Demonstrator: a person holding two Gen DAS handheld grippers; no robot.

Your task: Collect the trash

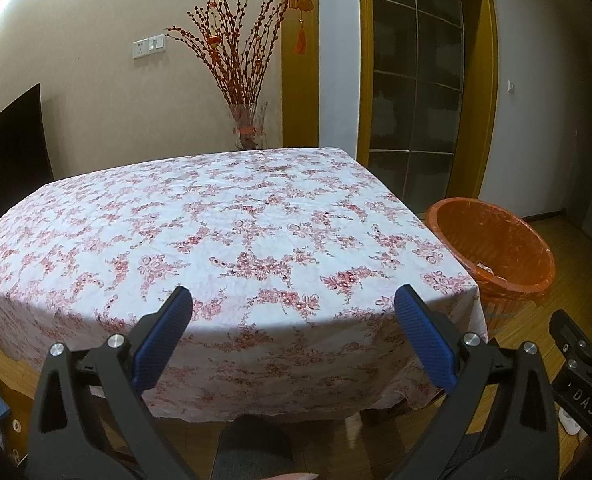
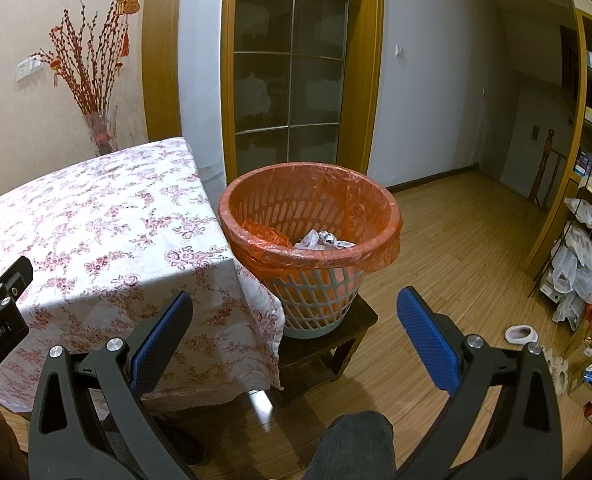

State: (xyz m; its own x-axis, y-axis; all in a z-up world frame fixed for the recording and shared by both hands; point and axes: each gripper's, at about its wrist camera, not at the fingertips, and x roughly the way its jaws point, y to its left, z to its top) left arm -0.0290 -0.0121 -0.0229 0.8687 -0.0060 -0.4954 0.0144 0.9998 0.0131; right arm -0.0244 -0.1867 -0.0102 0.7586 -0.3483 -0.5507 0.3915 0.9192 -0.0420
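A white lattice waste basket (image 2: pixel 315 292) lined with an orange bag (image 2: pixel 307 208) stands on a low dark stool (image 2: pixel 347 332) by the table's right corner. Crumpled clear and white trash (image 2: pixel 319 240) lies inside it. In the left wrist view the basket (image 1: pixel 491 248) shows at the right, past the table edge. My left gripper (image 1: pixel 294 300) is open over the near edge of the floral tablecloth (image 1: pixel 216 220), holding nothing. My right gripper (image 2: pixel 294 300) is open too, in front of and below the basket, with nothing between its blue pads (image 2: pixel 427 340).
A vase of red branches (image 1: pixel 248 120) stands behind the table by the wall. A glass-paned door (image 2: pixel 288 64) is behind the basket. Shelves with plastic bags (image 2: pixel 583 256) line the right side. A person's knee (image 2: pixel 355 440) is below. Wooden floor (image 2: pixel 455 240) stretches right.
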